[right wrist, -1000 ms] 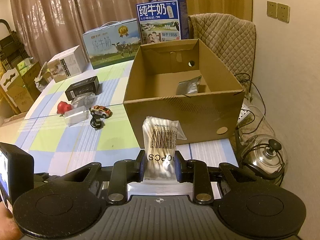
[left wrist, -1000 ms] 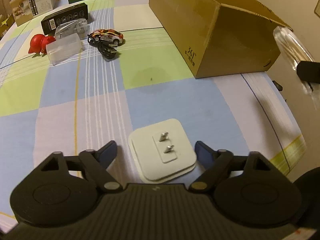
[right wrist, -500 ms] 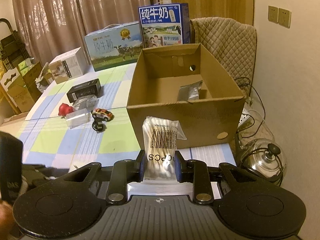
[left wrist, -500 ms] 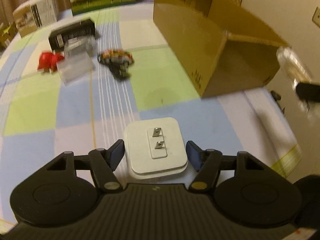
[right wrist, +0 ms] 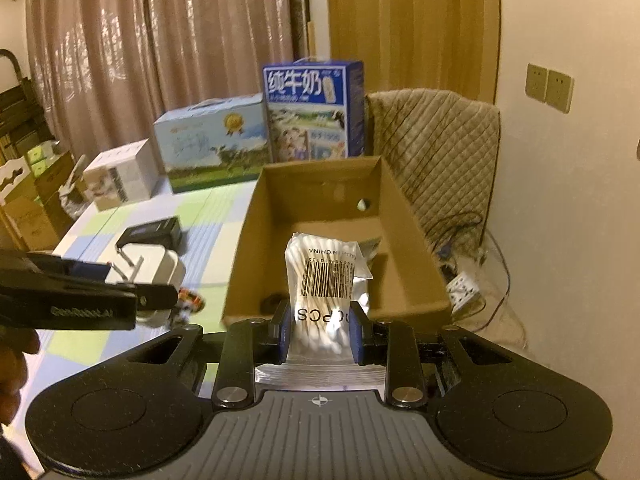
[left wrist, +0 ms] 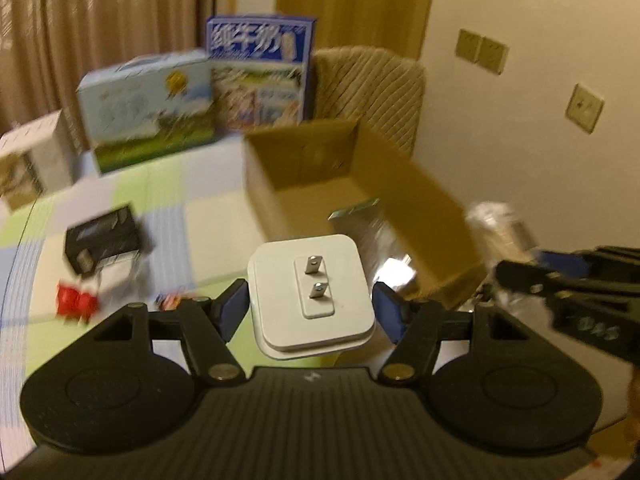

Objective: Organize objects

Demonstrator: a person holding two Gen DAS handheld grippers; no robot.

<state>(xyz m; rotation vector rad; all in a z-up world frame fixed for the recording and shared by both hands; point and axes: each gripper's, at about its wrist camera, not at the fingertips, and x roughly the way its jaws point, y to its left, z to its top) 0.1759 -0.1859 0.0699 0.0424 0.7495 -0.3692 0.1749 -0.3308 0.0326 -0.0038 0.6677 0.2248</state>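
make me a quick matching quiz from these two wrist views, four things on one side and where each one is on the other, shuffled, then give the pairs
Things
1. white plug adapter
2. bag of cotton swabs
3. silver foil pouch
4. black box

Places
A. lying on the checked tablecloth, left of the cardboard box
B. clamped in the right tongs
C. inside the cardboard box
D. held between the fingers of the left tongs, prongs facing the camera

Pairs: 1-D, 2-B, 3-C, 4-A
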